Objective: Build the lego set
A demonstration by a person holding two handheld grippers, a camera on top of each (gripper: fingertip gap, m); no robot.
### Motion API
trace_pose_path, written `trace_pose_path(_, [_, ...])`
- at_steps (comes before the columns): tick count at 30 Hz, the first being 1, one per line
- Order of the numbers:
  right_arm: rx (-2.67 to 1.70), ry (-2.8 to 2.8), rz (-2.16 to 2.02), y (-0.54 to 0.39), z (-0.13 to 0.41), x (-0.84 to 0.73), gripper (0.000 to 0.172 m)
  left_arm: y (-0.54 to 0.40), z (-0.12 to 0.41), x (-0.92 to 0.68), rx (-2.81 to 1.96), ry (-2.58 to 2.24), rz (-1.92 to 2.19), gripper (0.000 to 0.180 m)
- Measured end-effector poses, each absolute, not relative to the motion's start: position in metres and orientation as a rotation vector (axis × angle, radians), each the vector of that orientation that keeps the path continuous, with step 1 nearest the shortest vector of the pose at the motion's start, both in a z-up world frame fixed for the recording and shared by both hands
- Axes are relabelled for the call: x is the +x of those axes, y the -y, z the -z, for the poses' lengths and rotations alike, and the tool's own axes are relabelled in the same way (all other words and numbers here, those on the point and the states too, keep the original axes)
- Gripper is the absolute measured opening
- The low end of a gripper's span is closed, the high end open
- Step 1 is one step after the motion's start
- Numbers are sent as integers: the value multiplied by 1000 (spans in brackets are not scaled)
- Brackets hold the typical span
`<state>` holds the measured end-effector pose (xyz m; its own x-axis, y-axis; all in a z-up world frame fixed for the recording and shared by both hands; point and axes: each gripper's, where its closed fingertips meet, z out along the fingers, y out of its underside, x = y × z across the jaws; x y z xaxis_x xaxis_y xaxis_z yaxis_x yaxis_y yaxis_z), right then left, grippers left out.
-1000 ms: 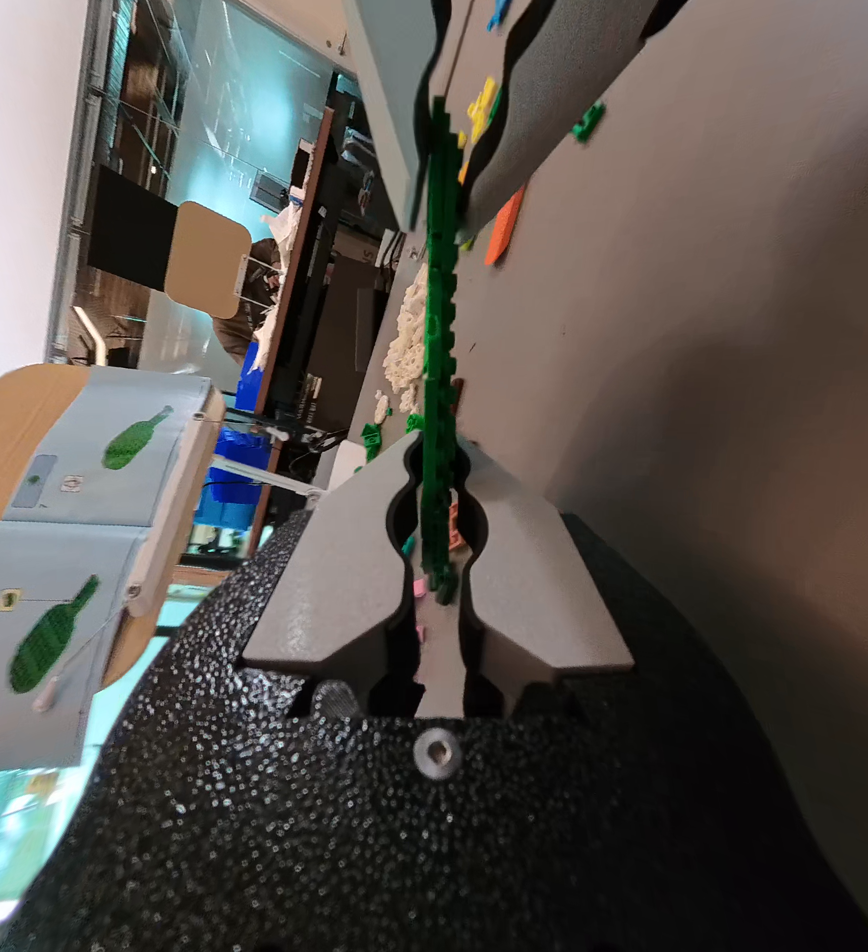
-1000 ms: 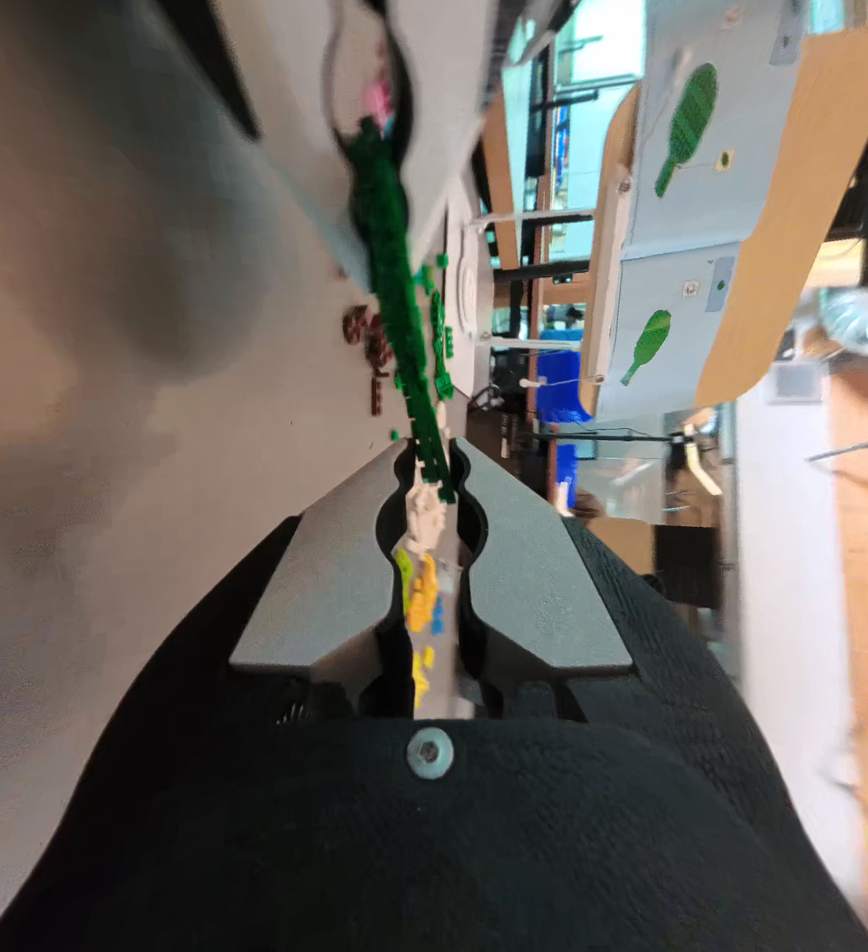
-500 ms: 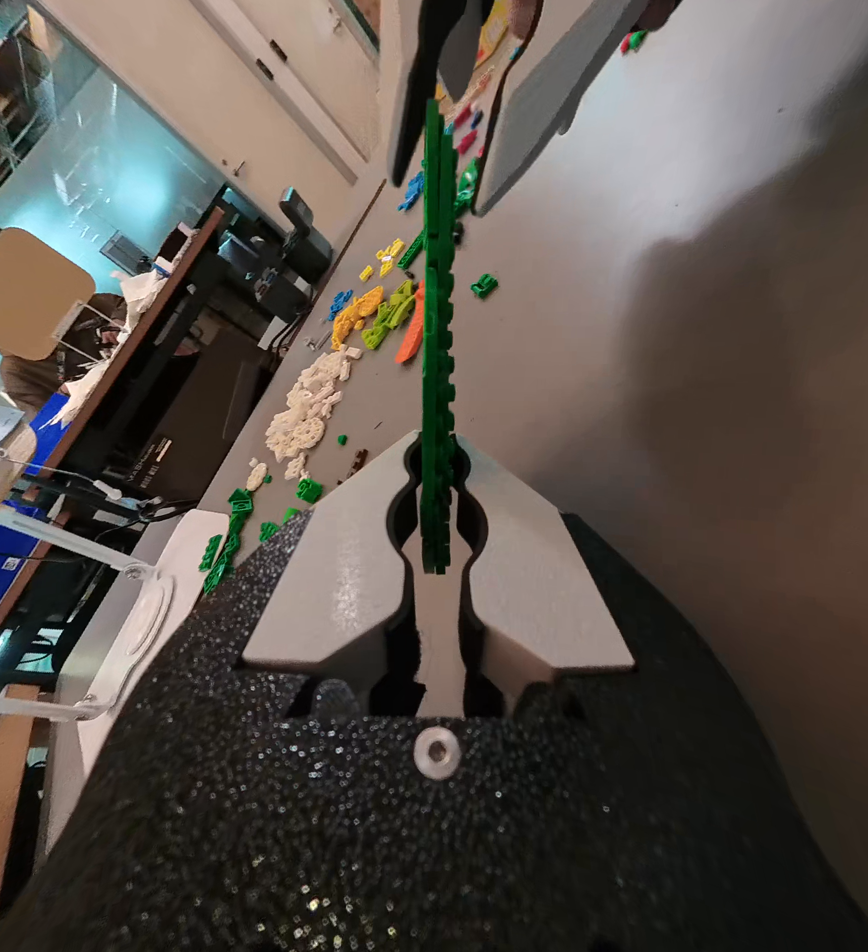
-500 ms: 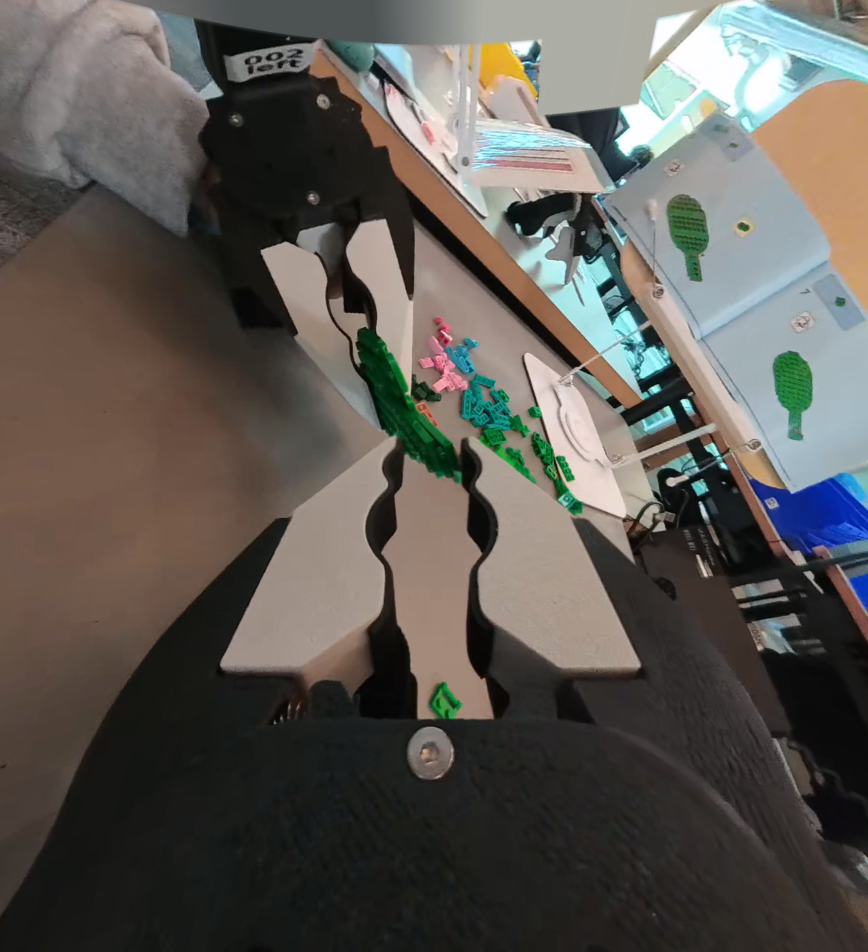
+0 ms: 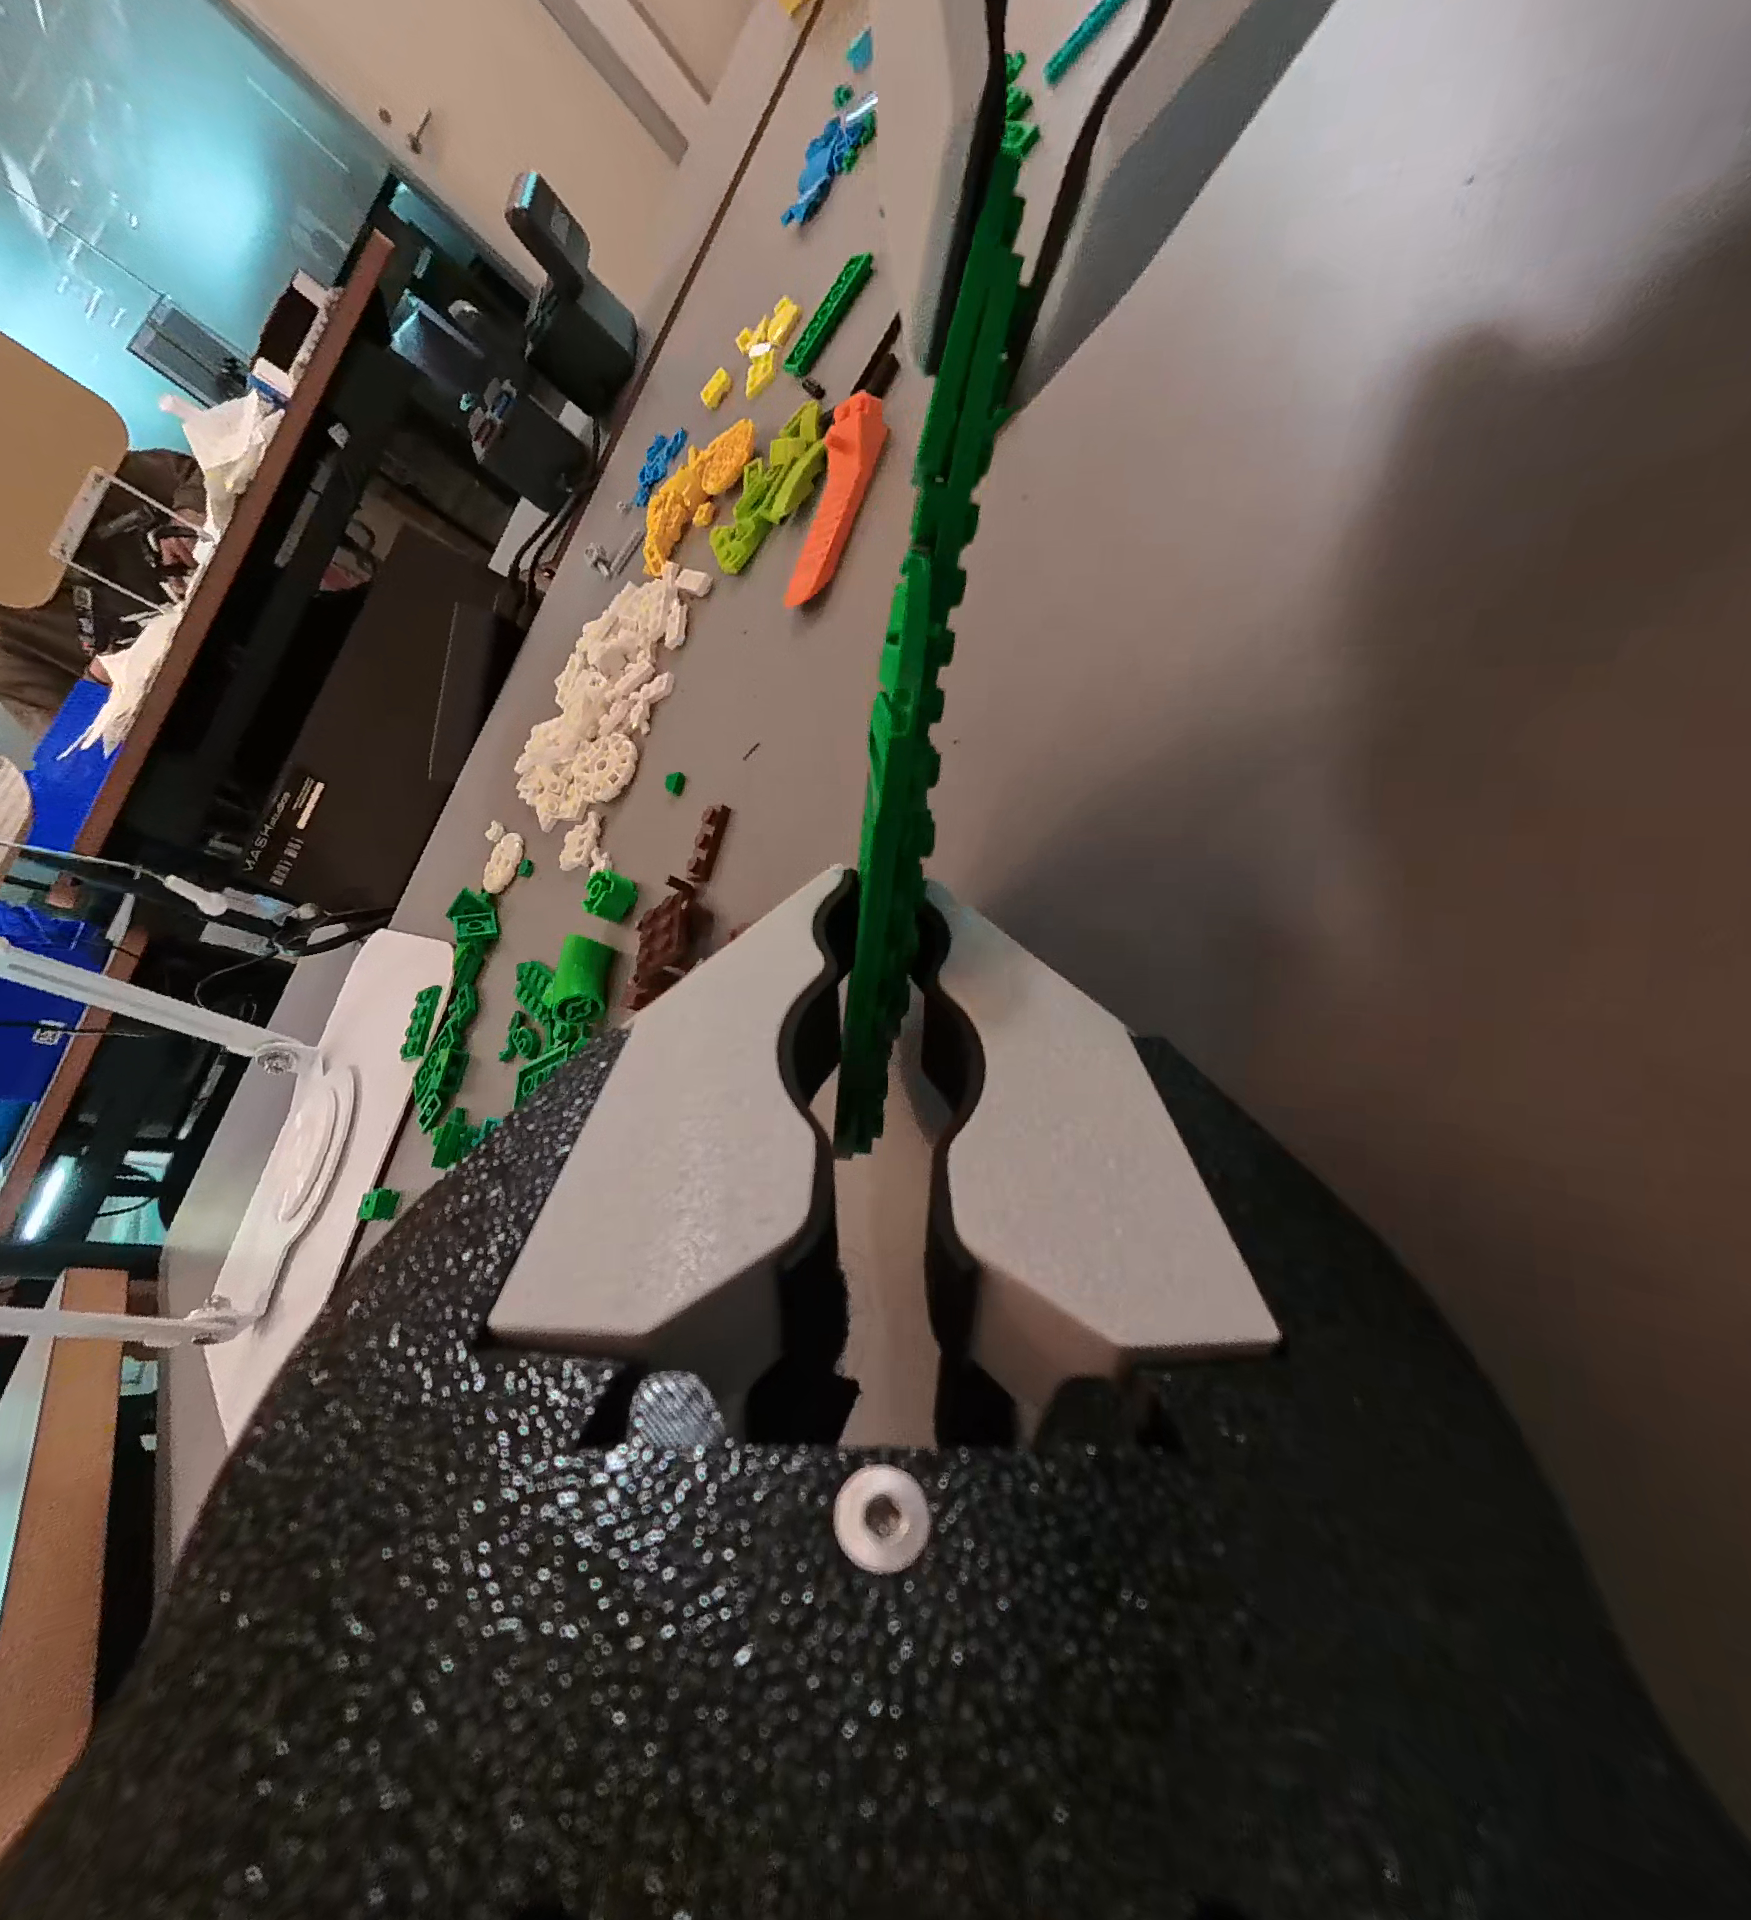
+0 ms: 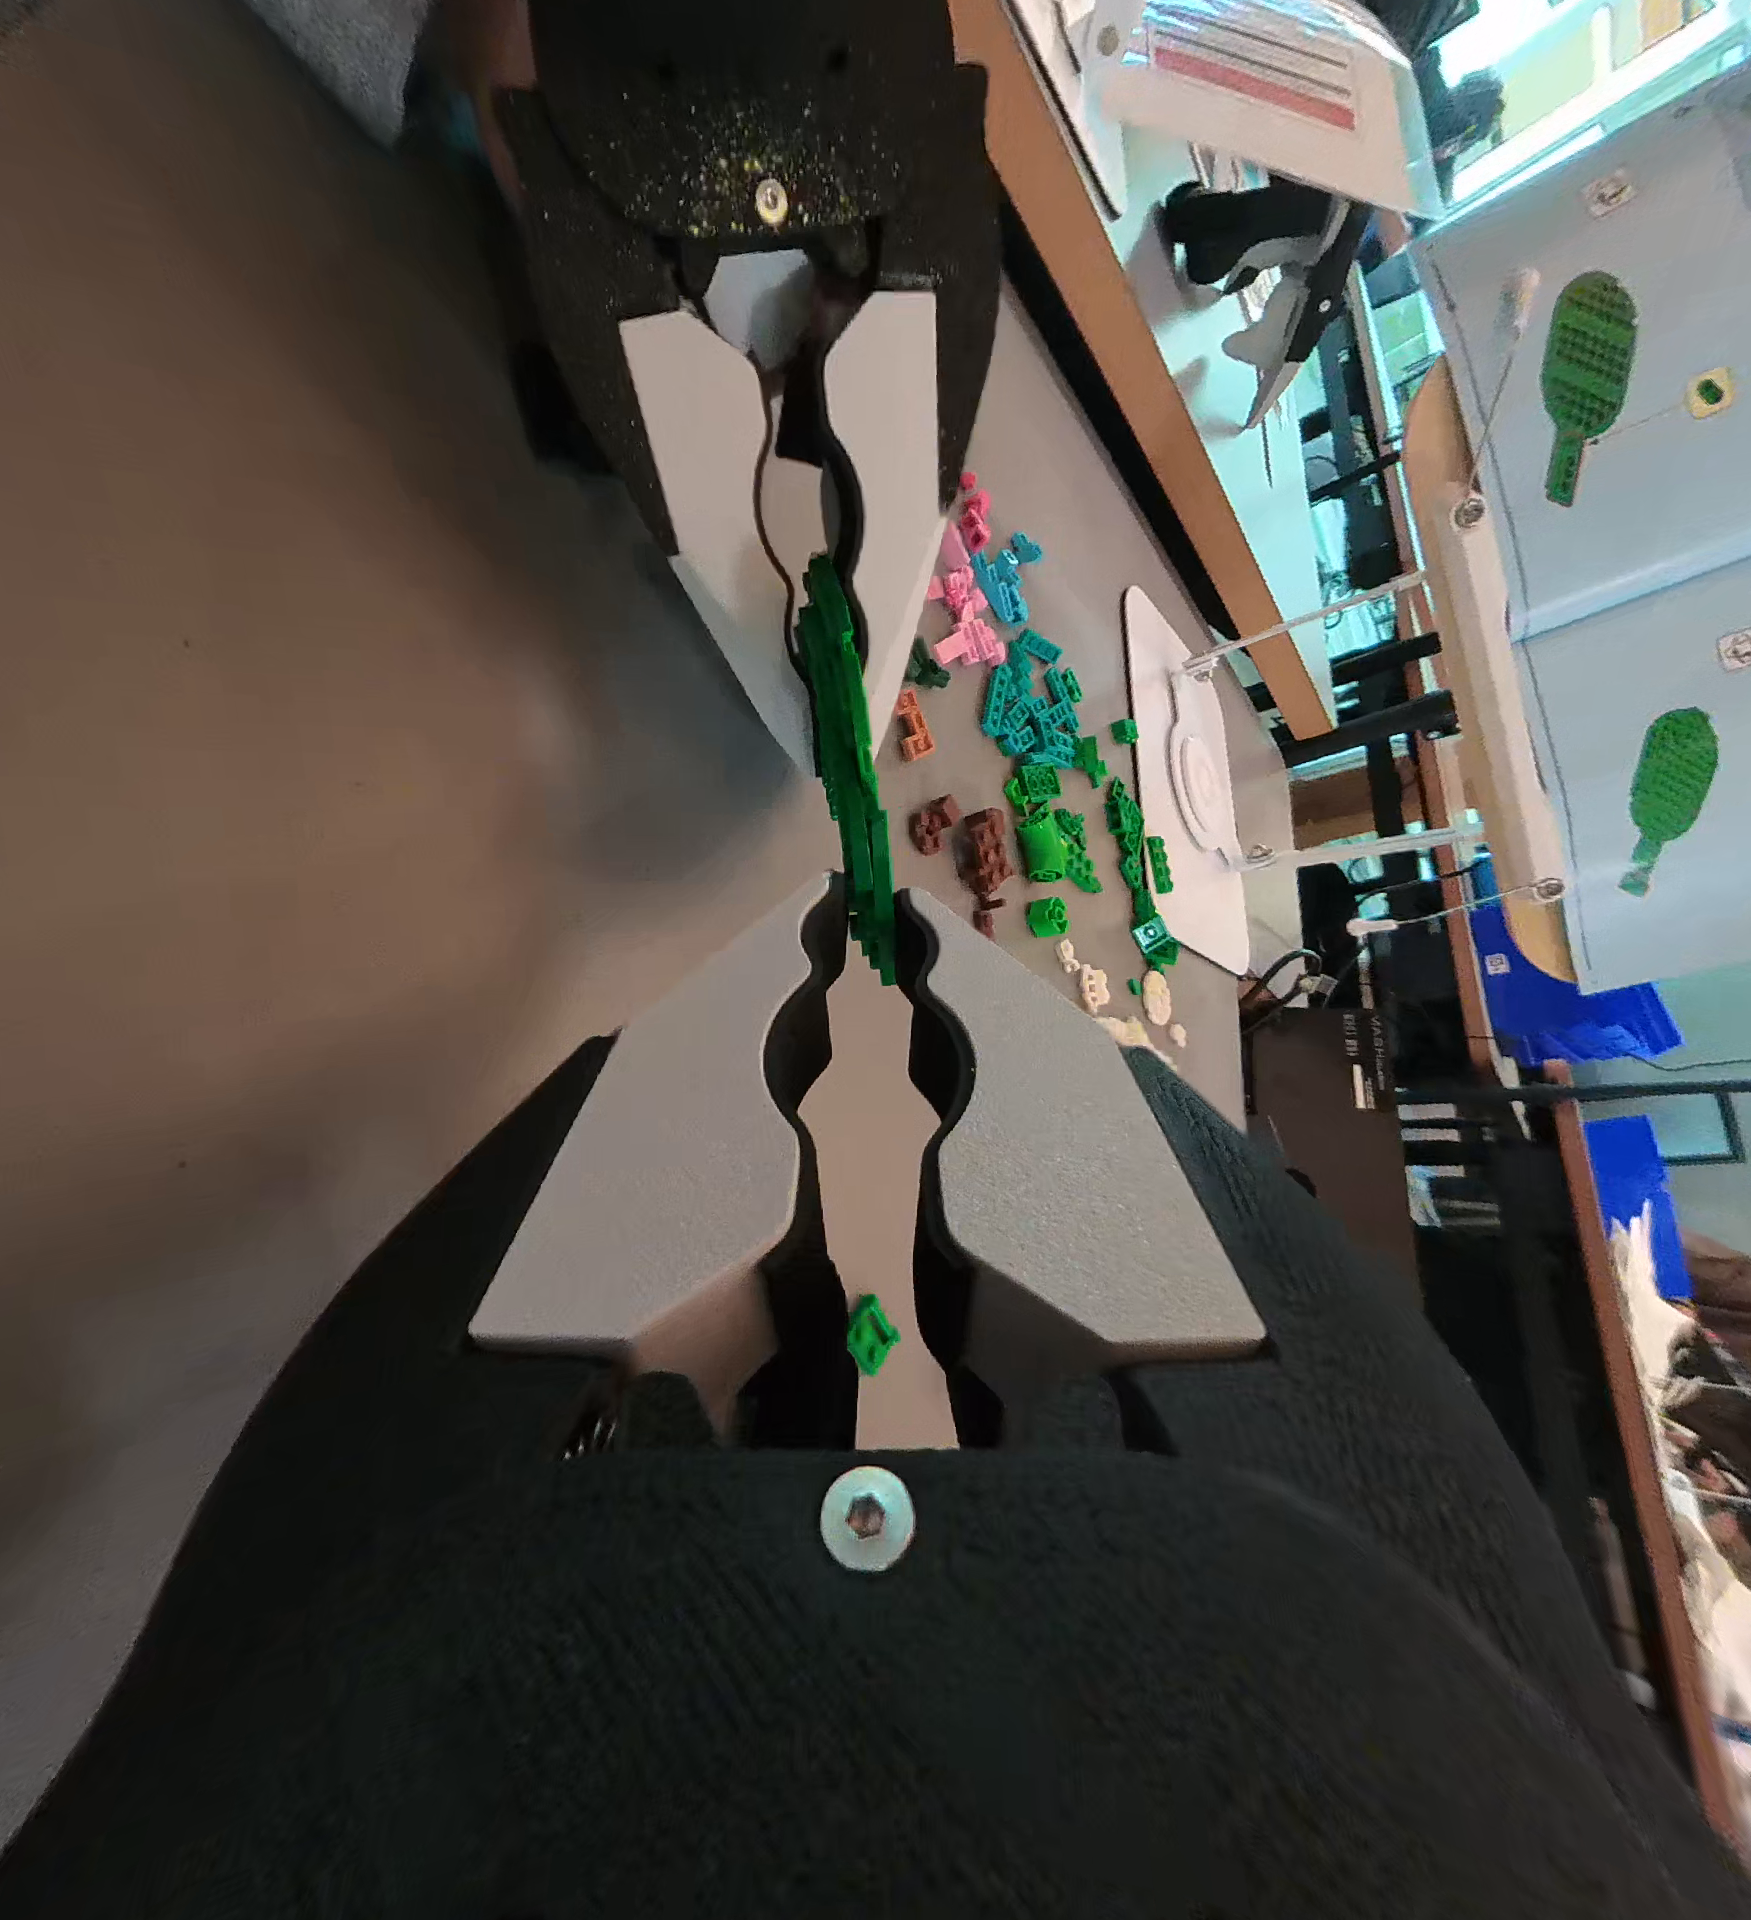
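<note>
A long green brick plate hangs edge-on above the grey table, spanning both grippers. My left gripper is shut on its near end, both pads pressed against it. My right gripper shows at the top of the left wrist view, clamped on the far end. In the right wrist view the green plate runs from my right gripper, shut on its tip, up to the left gripper. A small green brick lies on the table under the right gripper.
Loose brick piles lie on the table: white, yellow, lime, an orange piece, brown, green, teal, pink. A white stand sits at the table edge. A person sits far off. The small green brick is about 15 centimetres from both grippers' fingertips.
My right gripper stood open around the plate's tip half a second ago and has shut on it again. Both grippers have turned, with the plate still in the left gripper.
</note>
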<state>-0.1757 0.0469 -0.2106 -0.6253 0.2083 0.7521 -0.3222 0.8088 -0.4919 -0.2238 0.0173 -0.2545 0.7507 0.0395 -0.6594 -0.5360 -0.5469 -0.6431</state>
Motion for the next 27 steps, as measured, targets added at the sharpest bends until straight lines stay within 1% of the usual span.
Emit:
trace_pose_path(3, [56,2130,-843,-48,209,-173,7,-20,255,-222,-2012,-385,-785,7])
trace_pose_path(6, [27,2143,-945,-48,205,-170,6,-23,245,-219,-1946,-343,-754,18])
trace_pose_path(10, [8,2155,-1055,-51,197,-162,6,-24,236,-209,-1864,-415,-766,21])
trace_pose_path(16, [12,2170,-1148,-49,192,-154,6,-28,233,-192,-1826,-469,-666,32])
trace_pose_path(18, [21,2189,-1176,-47,193,-151,6,-30,231,-182,-1810,-496,-617,27])
trace_pose_path(19, [27,2197,-1187,-46,193,-149,7,-31,229,-180,-1799,-500,-613,16])
trace_pose_path(20, [29,2203,-1190,-46,194,-148,7,-31,230,-178,-1804,-514,-599,10])
trace_pose_path(23, [38,2234,-1133,-46,200,-148,7,-30,235,-178,-1852,-513,-559,7])
trace_pose_path(27, [76,2332,-910,-51,223,-149,6,-31,254,-182,-1960,-563,-611,6])
